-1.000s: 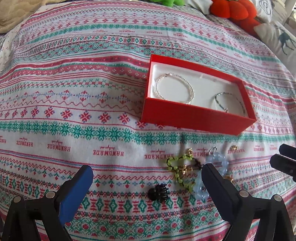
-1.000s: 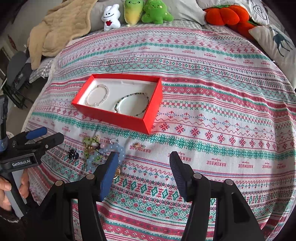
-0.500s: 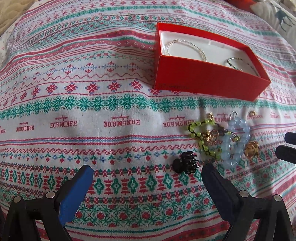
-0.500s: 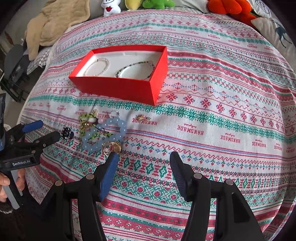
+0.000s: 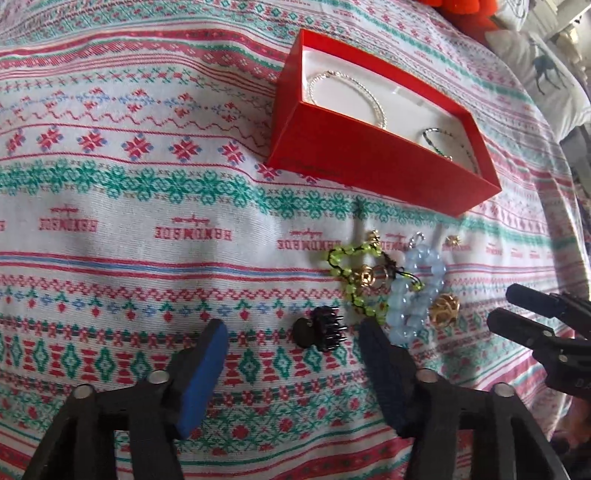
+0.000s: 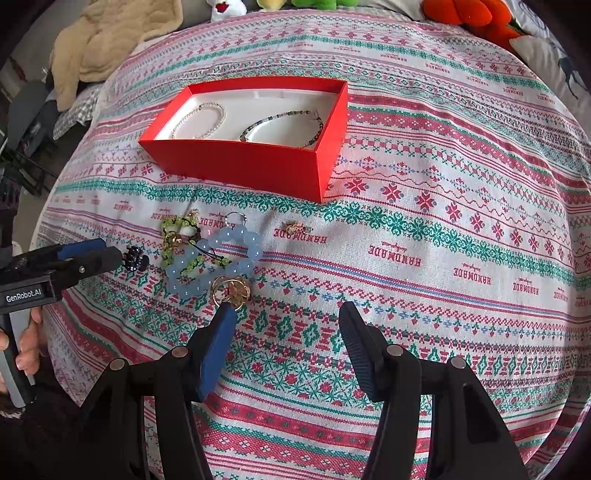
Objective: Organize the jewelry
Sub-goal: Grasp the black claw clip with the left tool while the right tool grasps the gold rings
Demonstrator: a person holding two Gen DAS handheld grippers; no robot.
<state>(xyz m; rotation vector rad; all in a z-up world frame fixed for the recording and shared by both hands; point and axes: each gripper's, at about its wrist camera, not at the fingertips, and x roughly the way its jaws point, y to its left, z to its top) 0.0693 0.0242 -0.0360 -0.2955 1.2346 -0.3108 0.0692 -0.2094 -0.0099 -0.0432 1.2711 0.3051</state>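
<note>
A red box (image 5: 369, 162) (image 6: 258, 162) with a white lining holds a pearl bracelet (image 6: 201, 120) and a dark beaded bracelet (image 6: 284, 123). In front of it lies a heap: a green beaded bracelet (image 5: 351, 266), a light blue beaded bracelet (image 5: 413, 295) (image 6: 221, 258), gold ornaments (image 5: 443, 308) (image 6: 231, 290) and a small gold piece (image 6: 293, 226). A black hair claw (image 5: 321, 328) (image 6: 135, 256) lies between the fingers of my open left gripper (image 5: 291, 339). My right gripper (image 6: 286, 321) is open and empty, its left fingertip next to the gold ornament.
The patterned bedspread (image 6: 443, 221) covers the bed. Plush toys (image 6: 465, 14), a beige blanket (image 6: 110, 40) and a deer pillow (image 5: 546, 74) lie at the far edge. The right gripper shows at the right of the left wrist view (image 5: 532, 317).
Both grippers have moved forward and down toward the heap. The left gripper's fingers now flank the black hair claw. The right gripper's left finger has reached the gold ornament.
</note>
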